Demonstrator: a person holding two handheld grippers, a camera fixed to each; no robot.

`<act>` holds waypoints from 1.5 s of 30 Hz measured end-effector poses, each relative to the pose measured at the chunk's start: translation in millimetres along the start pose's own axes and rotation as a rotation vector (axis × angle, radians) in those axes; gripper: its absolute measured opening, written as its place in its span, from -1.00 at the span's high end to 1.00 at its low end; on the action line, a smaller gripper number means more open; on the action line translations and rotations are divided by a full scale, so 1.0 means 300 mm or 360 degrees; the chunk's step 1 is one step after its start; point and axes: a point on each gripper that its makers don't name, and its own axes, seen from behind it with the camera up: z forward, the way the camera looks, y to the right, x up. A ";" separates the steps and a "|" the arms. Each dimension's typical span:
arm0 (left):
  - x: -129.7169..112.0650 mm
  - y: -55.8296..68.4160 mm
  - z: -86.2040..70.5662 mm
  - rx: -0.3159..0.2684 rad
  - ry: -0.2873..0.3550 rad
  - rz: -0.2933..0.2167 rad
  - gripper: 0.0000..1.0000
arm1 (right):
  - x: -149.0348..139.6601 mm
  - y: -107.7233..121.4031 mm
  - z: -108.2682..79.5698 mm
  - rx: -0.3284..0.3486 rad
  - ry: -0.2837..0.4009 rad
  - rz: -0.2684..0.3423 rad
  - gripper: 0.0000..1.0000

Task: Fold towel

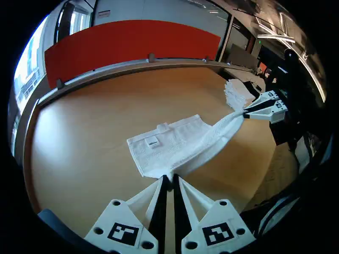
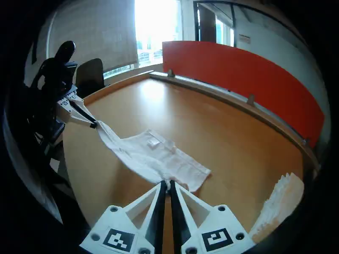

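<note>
Towel (image 1: 178, 146) strung btwn L gripper (image 1: 169, 180), R gripper (image 2: 168, 183), prob. pinched.

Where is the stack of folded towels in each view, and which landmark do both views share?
Left gripper view: the stack lies at upper right, just above the right gripper.
Right gripper view: the stack is at lower right, right of the towel.
Shared landmark: the red partition.

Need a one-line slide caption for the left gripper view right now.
The left gripper and right gripper each pinch an end of the white towel, holding one edge off the wooden table.
</note>
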 end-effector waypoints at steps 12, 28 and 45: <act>0.048 -0.070 0.117 0.0014 0.0000 -0.0007 0.80 | -0.008 0.071 0.098 -0.0030 -0.0047 0.0029 0.84; 0.060 -0.158 0.281 0.0035 -0.0045 0.0019 0.80 | -0.059 0.148 0.220 -0.0042 -0.0136 0.0090 0.84; 0.014 -0.219 0.427 0.0062 -0.0091 0.0012 0.80 | -0.140 0.196 0.328 -0.0059 -0.0235 0.0199 0.84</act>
